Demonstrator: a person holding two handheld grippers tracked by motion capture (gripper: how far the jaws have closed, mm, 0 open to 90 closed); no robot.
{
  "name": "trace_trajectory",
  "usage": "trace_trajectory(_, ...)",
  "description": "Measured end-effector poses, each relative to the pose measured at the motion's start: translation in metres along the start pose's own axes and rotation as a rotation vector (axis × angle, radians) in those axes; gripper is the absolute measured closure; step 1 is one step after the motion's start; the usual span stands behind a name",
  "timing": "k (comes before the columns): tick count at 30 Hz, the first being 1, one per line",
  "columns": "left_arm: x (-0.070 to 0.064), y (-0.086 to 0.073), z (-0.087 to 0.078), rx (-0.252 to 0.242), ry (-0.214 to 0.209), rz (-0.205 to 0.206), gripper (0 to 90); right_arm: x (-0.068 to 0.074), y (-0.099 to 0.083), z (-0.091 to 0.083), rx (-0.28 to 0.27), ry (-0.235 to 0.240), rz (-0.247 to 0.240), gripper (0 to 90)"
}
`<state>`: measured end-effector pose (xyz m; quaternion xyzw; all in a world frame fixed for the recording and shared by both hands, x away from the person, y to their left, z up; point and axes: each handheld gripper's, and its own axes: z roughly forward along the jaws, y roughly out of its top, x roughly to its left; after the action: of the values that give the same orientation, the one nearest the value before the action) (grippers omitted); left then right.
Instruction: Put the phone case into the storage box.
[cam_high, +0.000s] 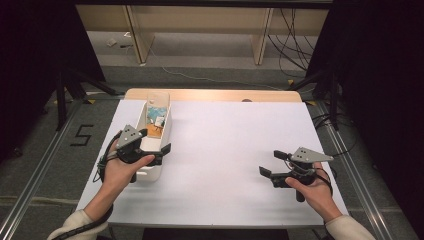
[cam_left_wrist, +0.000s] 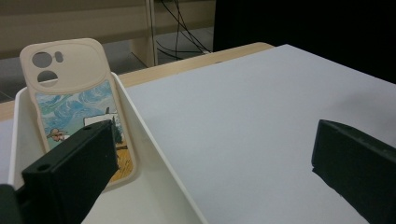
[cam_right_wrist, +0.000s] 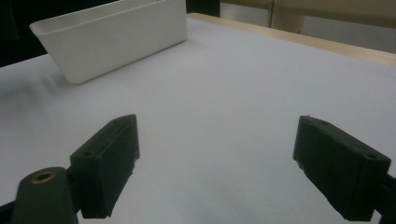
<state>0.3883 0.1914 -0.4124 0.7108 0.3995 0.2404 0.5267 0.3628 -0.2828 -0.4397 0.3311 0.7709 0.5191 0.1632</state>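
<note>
Over the bin: left gripper (cam_high: 156, 141), jaws spread wide, holding nothing; one jaw inside the bin (cam_left_wrist: 154, 140), the other outside above the table (cam_left_wrist: 261, 121).
Phone case (cam_left_wrist: 77, 107): just past the inner jaw, leaning upright against the bin's far wall.
Right gripper (cam_right_wrist: 217, 161): jaws released and empty, low over bare table, well apart from the bin.
</note>
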Motion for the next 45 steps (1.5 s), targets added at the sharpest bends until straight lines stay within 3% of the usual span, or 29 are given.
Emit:
trace_trajectory(18,0.000,-0.012,-0.009,0.005,-0.041,0.012,0.0,0.000,0.000,0.000,0.001,-0.001,-0.002,15.4)
trace_trajectory(45,-0.001,-0.023,-0.017,0.022,-0.027,0.025,0.0,0.000,0.000,0.000,0.004,0.001,-0.006,15.3)
